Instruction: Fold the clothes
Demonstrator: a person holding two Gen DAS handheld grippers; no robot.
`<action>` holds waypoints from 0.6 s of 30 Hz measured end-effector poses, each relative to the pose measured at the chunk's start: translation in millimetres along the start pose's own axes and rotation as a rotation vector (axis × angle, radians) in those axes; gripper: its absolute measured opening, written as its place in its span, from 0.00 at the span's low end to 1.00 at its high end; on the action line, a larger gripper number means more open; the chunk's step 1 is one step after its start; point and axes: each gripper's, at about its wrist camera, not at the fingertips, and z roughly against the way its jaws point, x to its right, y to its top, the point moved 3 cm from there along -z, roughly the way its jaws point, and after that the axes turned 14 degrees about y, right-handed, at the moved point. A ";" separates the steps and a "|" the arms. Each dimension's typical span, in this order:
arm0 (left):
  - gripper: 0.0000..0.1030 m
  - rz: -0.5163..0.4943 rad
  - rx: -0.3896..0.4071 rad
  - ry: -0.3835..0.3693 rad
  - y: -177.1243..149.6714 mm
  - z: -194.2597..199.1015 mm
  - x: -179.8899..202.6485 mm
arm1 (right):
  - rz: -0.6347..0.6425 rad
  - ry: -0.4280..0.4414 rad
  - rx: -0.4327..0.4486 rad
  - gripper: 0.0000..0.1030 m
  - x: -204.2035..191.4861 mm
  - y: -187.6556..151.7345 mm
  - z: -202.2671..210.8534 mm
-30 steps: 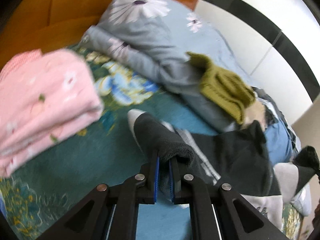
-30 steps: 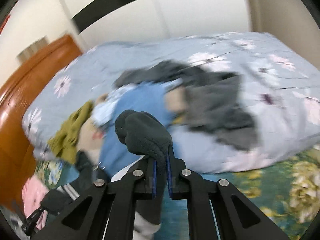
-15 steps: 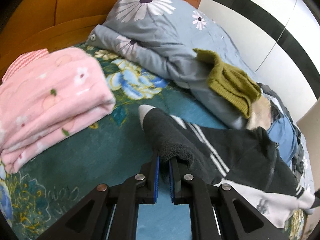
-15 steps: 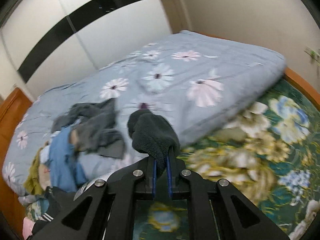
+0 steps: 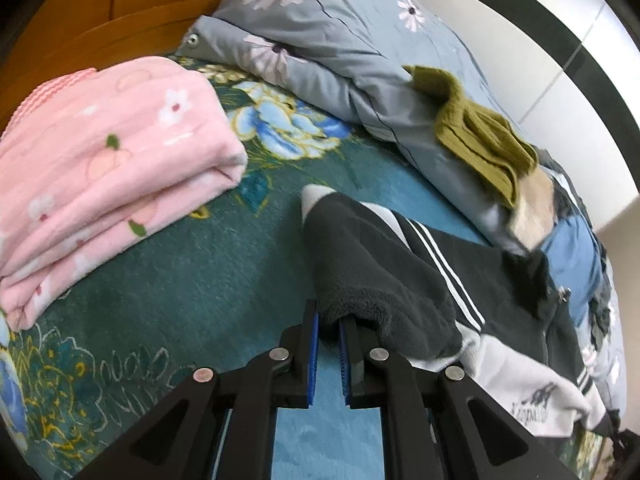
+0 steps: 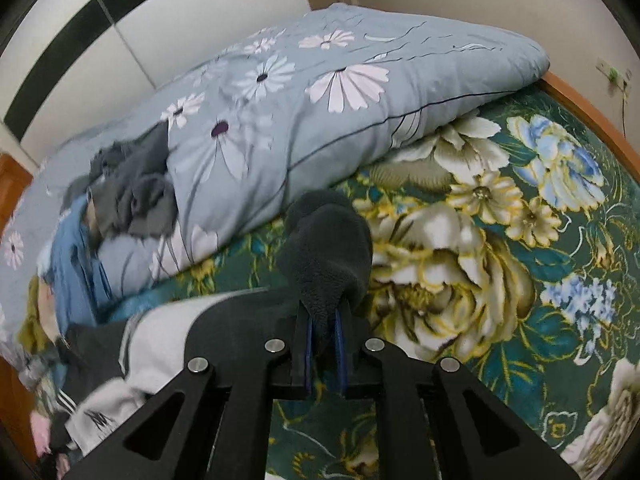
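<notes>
Down on the bed, both grippers pinch the same black jacket (image 5: 472, 280). The left gripper (image 5: 329, 330) has its blue pads pressed on a thick fold of the dark fleece lining, which bulges up past the fingertips; a bit of white cuff peeks out beyond the fold. From there the jacket runs off to the right across the teal floral sheet (image 5: 192, 288), showing white sleeve stripes, a zipper and a white panel with a small dark print (the lettering is too blurred to read).

The right gripper (image 6: 323, 330) likewise clamps a bunched lump of the fleece, and its jaws are opening slightly, though the cloth is between the pads and they press on it. In that view the jacket (image 6: 224, 320) trails to the left, its white panel lying low on the sheet (image 6: 500, 264).

A folded pink blanket (image 5: 104, 168) with small flowers sits to the left of the left gripper, well apart from the jacket. Behind, a grey-blue quilt (image 5: 320, 40) with daisy prints lies rumpled along the far side of the bed, next to the wall; the right view shows its long edge (image 6: 328, 120) resting on the sheet. On the quilt lies an olive knit (image 5: 480, 136), and past it a heap of other clothes (image 6: 120, 192), blue and grey among them. A wooden headboard (image 5: 100, 12) stands beyond the blanket.
</notes>
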 end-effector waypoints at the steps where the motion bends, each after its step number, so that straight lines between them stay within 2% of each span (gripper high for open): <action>1: 0.12 -0.016 -0.001 0.006 -1.0 1.2 -0.4 | 0.010 -0.007 -0.011 0.12 0.3 -2.1 -0.6; 4: 0.19 -0.063 -0.004 0.019 -4.4 5.9 -4.7 | 0.038 -0.025 -0.044 0.18 1.4 -8.5 -2.0; 6: 0.25 -0.076 0.000 0.024 -6.7 10.3 -12.0 | 0.049 -0.037 -0.057 0.33 5.1 -14.3 1.7; 8: 0.32 -0.086 0.006 0.030 -8.1 16.0 -18.7 | 0.060 -0.060 -0.062 0.42 10.8 -20.1 8.6; 10: 0.34 -0.112 0.020 0.039 -6.3 22.6 -20.5 | 0.058 -0.075 -0.064 0.42 16.4 -24.0 15.1; 13: 0.40 -0.166 0.053 0.019 7.1 27.8 -1.6 | 0.064 -0.095 -0.043 0.42 17.7 -23.1 25.0; 15: 0.46 -0.212 0.071 -0.007 17.4 27.9 18.8 | 0.084 -0.057 -0.026 0.42 1.7 -16.1 20.3; 18: 0.50 -0.318 0.067 -0.072 30.8 13.4 70.6 | 0.130 0.047 -0.063 0.42 -40.3 -9.1 -11.1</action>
